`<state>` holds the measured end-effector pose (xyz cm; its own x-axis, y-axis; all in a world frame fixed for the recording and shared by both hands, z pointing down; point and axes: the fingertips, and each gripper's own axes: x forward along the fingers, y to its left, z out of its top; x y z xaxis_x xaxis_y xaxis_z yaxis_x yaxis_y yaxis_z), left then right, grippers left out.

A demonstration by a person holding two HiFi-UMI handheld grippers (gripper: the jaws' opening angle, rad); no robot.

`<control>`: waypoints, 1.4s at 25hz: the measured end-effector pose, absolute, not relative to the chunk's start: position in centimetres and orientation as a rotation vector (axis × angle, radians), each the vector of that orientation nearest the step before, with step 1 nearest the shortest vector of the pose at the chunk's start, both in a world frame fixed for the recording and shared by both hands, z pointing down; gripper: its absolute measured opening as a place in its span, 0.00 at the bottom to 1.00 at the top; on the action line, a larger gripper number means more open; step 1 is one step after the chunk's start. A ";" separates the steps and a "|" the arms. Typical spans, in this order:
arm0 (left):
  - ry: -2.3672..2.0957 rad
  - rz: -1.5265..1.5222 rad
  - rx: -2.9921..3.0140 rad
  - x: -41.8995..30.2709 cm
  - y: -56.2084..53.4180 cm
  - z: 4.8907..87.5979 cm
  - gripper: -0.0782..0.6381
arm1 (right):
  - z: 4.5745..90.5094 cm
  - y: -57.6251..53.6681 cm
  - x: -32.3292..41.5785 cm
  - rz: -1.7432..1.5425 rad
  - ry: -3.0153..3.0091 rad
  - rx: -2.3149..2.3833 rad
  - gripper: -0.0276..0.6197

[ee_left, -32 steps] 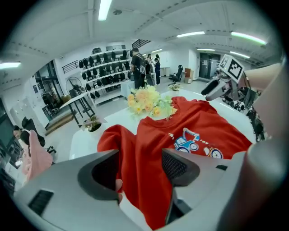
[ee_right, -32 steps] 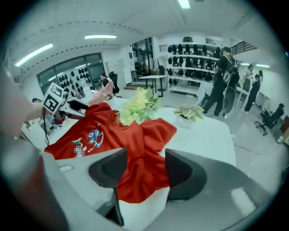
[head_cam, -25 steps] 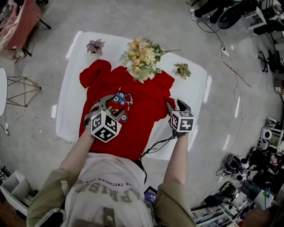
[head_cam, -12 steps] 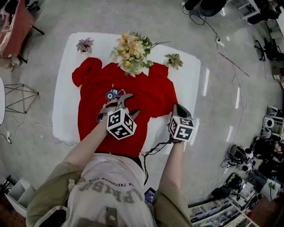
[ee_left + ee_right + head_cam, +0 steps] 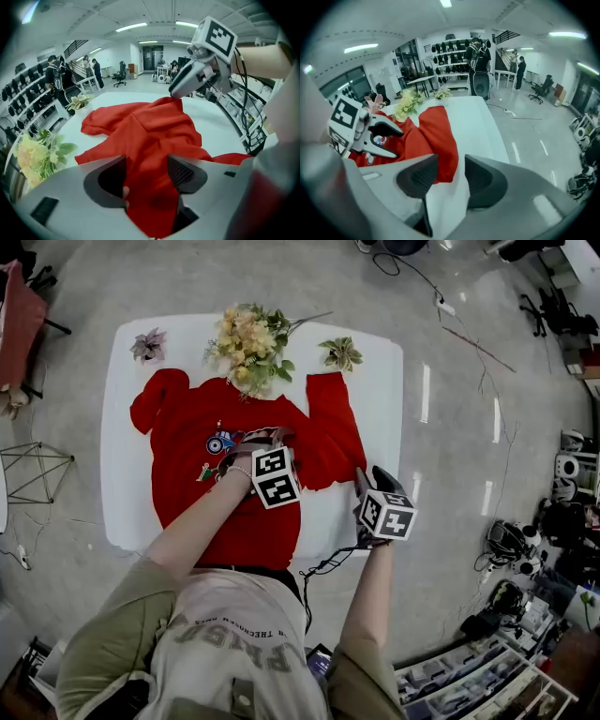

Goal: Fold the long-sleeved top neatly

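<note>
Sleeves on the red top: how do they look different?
The left sleeve is bunched up short; the right sleeve lies stretched out long. The left sleeve sits by the pink plant, the right sleeve by the green plant. Both are red and lie on the white table.
</note>
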<state>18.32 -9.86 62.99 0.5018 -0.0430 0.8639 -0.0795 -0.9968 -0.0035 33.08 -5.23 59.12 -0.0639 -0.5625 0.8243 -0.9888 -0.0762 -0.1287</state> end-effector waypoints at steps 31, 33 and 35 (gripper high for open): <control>-0.198 1.428 2.613 17.5 -13.0 63.6 0.61 | 58.5 1.9 34.5 1.067 -1.582 1.431 0.21; -0.208 1.452 2.627 17.3 -13.1 63.4 0.61 | 57.8 1.8 34.2 1.031 -1.693 1.369 0.46; -0.222 1.476 2.645 17.0 -13.2 63.2 0.61 | 57.6 1.9 35.0 0.936 -1.751 1.267 0.53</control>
<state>17.04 -13.22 63.20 0.5183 -0.0764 0.8518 -0.1776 -0.9839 0.0198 35.04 1.90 57.56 -0.2124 -0.4012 0.8910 -0.9637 0.2367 -0.1231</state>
